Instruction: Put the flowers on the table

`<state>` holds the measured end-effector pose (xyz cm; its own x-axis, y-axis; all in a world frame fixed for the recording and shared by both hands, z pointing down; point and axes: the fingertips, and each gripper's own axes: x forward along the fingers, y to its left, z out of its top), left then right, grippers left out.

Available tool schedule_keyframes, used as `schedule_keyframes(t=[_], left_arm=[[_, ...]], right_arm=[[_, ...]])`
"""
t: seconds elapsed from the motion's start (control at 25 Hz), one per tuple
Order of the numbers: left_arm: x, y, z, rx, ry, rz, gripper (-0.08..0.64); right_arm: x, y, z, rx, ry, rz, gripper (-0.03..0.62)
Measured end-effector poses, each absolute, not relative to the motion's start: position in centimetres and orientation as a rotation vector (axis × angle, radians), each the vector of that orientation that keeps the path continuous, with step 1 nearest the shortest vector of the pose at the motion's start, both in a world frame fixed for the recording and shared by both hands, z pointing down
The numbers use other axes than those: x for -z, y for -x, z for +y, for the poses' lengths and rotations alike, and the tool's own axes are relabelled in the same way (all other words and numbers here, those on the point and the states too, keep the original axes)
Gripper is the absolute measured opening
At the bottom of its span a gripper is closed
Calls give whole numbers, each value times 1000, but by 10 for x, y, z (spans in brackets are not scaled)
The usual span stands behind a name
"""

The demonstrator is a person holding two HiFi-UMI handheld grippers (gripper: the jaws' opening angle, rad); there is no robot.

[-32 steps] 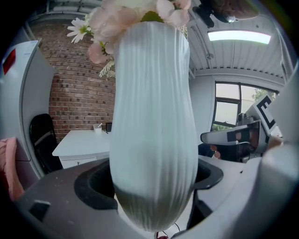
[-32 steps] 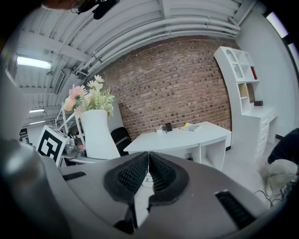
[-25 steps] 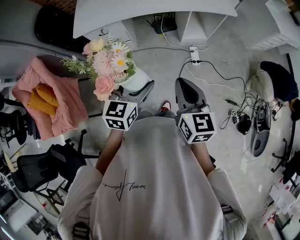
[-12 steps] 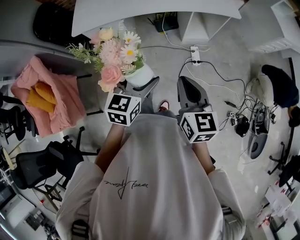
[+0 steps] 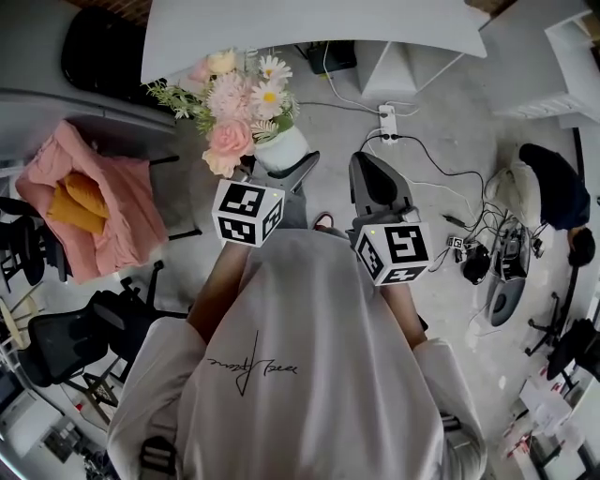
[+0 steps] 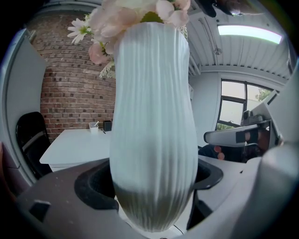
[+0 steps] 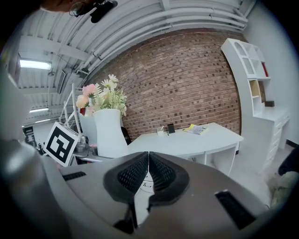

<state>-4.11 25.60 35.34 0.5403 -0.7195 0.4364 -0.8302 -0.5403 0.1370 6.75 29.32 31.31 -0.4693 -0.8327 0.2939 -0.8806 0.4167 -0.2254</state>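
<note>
The flowers [image 5: 239,98], a bunch of pink roses, pale pink blooms, white daisies with yellow centres and green sprigs, are standing in a white vase [image 5: 281,148] with fine vertical ribs, narrow at the neck and swelling at the belly. The vase is hanging in the air in the upper left of the head view, the blooms showing up and left of it. The left claw [image 6: 150,183] is clamping its lower belly, a dark pad pressing on each side. The white desk [image 5: 309,23] is stretching across the top edge of the head view, just above the blooms, and the vase is not yet resting on it.
</note>
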Motion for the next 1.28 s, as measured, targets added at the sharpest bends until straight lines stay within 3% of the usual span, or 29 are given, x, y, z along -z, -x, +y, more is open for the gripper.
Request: schedule_keyframes(t=[1.28], left_arm=[[-351,146,70,-504,-2482,-1217,469]], right_arm=[[-299,51,109,-487,-1535,-2510,26]])
